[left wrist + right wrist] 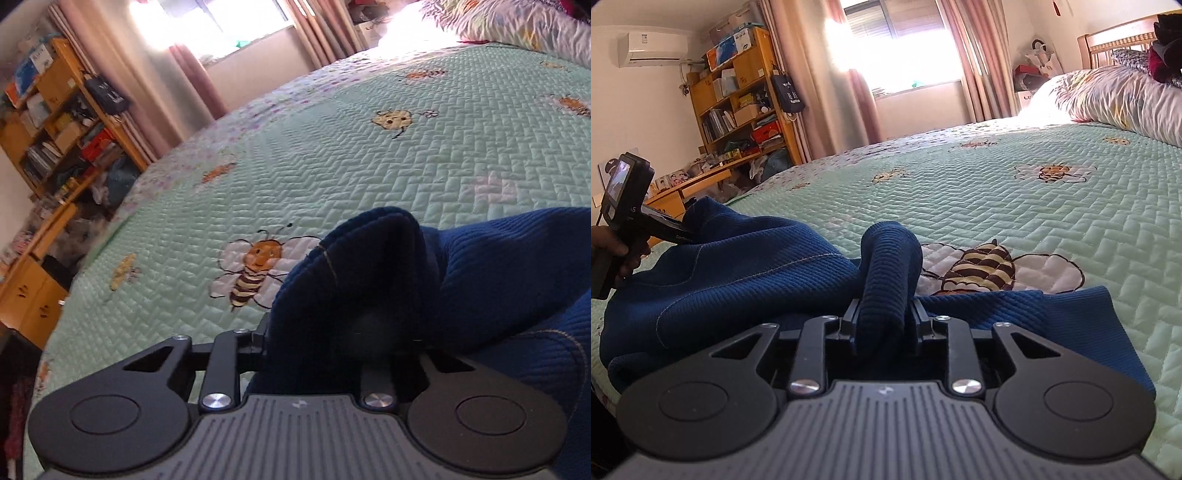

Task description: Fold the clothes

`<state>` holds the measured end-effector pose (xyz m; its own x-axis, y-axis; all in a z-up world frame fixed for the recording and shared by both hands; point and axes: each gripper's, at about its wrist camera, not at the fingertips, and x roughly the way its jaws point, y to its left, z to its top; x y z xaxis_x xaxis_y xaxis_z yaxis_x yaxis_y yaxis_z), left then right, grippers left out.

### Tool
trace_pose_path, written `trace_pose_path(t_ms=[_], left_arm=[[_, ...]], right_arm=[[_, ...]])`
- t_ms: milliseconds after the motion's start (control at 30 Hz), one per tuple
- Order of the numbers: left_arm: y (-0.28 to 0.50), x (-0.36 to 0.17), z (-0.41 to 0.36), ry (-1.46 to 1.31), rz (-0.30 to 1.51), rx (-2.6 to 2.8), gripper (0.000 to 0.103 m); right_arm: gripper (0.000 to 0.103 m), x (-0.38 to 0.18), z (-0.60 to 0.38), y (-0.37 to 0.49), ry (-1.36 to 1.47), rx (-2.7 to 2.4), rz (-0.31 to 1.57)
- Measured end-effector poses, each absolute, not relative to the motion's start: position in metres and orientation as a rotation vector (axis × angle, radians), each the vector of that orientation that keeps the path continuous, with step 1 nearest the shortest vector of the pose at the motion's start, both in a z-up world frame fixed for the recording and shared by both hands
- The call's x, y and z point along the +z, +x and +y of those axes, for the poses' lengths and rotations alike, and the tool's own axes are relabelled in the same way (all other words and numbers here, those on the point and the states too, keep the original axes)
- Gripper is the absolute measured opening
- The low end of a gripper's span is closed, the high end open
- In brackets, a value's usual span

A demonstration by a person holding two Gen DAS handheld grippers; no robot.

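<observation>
A dark blue ribbed garment lies bunched on the green quilted bed. My right gripper is shut on a raised fold of it, which sticks up between the fingers. In the left wrist view the same blue garment drapes over my left gripper, which is shut on a thick bunch of the cloth; its right finger is hidden by the fabric. The left gripper also shows at the far left of the right wrist view, held by a hand, its tips buried in the garment's edge.
The bed's quilt carries bee pictures. A floral duvet is heaped at the head end. Beyond the bed's far side stand a wooden shelf unit, a desk, pink curtains and a bright window.
</observation>
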<state>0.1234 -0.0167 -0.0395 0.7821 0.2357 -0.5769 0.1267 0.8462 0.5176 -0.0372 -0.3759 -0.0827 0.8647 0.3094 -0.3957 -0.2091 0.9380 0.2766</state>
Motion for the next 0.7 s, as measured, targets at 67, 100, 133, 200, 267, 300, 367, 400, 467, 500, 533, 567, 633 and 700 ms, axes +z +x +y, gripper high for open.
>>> trace_pose_path(t_ms=[67, 100, 133, 200, 267, 300, 367, 400, 467, 500, 533, 567, 633, 700], left_arm=[[0.111, -0.048, -0.031, 0.654, 0.607, 0.135, 0.015], [0.105, -0.048, -0.038, 0.682, 0.571, 0.163, 0.013], [0.1, -0.048, -0.045, 0.705, 0.536, 0.189, 0.012], [0.093, -0.033, -0.054, 0.689, 0.465, 0.218, 0.011], [0.089, -0.004, -0.057, 0.634, 0.389, 0.248, 0.011], [0.088, 0.014, -0.058, 0.597, 0.353, 0.261, 0.011], [0.081, 0.054, -0.058, 0.529, 0.274, 0.264, 0.011], [0.078, 0.076, -0.062, 0.511, 0.219, 0.267, 0.011], [0.061, 0.117, -0.069, 0.503, 0.079, 0.261, 0.011], [0.05, 0.138, -0.073, 0.494, 0.011, 0.261, 0.011], [0.039, 0.157, -0.076, 0.482, -0.054, 0.263, 0.011], [0.027, 0.176, -0.077, 0.467, -0.117, 0.276, 0.011], [-0.001, 0.204, -0.077, 0.442, -0.243, 0.328, 0.011], [-0.018, 0.217, -0.072, 0.443, -0.286, 0.356, 0.011]], right_arm=[[0.033, -0.083, -0.373, -0.037, 0.213, 0.271, 0.442], [0.035, -0.083, -0.372, -0.036, 0.207, 0.27, 0.439], [0.036, -0.084, -0.37, -0.036, 0.202, 0.268, 0.436], [0.037, -0.084, -0.37, -0.036, 0.196, 0.268, 0.431], [0.037, -0.084, -0.371, -0.035, 0.198, 0.269, 0.43], [0.037, -0.084, -0.372, -0.035, 0.199, 0.269, 0.429], [0.037, -0.083, -0.37, -0.036, 0.188, 0.263, 0.427], [0.038, -0.082, -0.368, -0.036, 0.178, 0.258, 0.425], [0.041, -0.076, -0.364, -0.036, 0.177, 0.253, 0.418], [0.044, -0.071, -0.366, -0.035, 0.225, 0.265, 0.406], [0.045, -0.065, -0.368, -0.034, 0.274, 0.277, 0.394], [0.046, -0.059, -0.369, -0.033, 0.315, 0.288, 0.382], [0.047, -0.055, -0.363, -0.032, 0.313, 0.303, 0.372], [0.05, -0.051, -0.358, -0.03, 0.31, 0.318, 0.362]])
